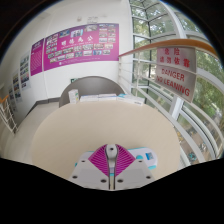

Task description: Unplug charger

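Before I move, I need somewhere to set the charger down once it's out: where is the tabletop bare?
The beige round tabletop lies bare ahead and left of the gripper, up to the white boxy device. It is crowded right of the fingers, by a white-and-blue object.

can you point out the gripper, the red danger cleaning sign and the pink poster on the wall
gripper [116,160], gripper view, midway between the tips of its fingers, which are close together
danger cleaning sign [174,72], gripper view, middle of its red lettering
pink poster [78,46], gripper view, centre of the poster panel
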A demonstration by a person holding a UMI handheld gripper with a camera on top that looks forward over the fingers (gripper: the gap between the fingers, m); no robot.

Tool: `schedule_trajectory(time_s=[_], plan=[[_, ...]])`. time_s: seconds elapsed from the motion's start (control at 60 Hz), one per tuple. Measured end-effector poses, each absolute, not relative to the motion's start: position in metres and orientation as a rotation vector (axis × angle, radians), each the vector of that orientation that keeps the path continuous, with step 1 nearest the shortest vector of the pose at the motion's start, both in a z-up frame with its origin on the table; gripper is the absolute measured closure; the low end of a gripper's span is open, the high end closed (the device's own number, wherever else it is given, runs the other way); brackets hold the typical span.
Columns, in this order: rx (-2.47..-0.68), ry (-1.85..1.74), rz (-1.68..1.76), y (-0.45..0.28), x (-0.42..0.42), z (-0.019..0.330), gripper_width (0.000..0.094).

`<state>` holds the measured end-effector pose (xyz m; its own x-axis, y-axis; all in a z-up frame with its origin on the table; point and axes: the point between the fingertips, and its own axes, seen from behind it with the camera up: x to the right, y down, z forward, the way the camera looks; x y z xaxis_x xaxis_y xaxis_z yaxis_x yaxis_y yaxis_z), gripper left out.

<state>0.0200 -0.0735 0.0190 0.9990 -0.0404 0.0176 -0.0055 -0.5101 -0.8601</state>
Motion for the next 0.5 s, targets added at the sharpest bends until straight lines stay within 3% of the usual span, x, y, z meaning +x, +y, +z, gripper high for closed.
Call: schedule_trajectory(time_s=[0.167,0.25,0.283,0.3,0.35,0.417,0.5], plan=[[-2.101,0.043,-0.013,-0.075,0.018,0.026,0.0898],[-1.846,-0.022,-0.044,-0.053,0.012,0.129,0.09],[-1.747,-0.042,-0.036,-0.042,0.005,0.181,0.0898],[-1.692,-0.04,-0.025,-0.047,0.005,0.224,0.0897],[-1.597,-0.023,0.04,-0.03,0.0,0.273,0.0894],[-1.533,0.006,0.072,-0.024,0.014,0.326,0.0892],[-1.516,0.028,0.038,-0.024,0.051,0.334,0.0891]])
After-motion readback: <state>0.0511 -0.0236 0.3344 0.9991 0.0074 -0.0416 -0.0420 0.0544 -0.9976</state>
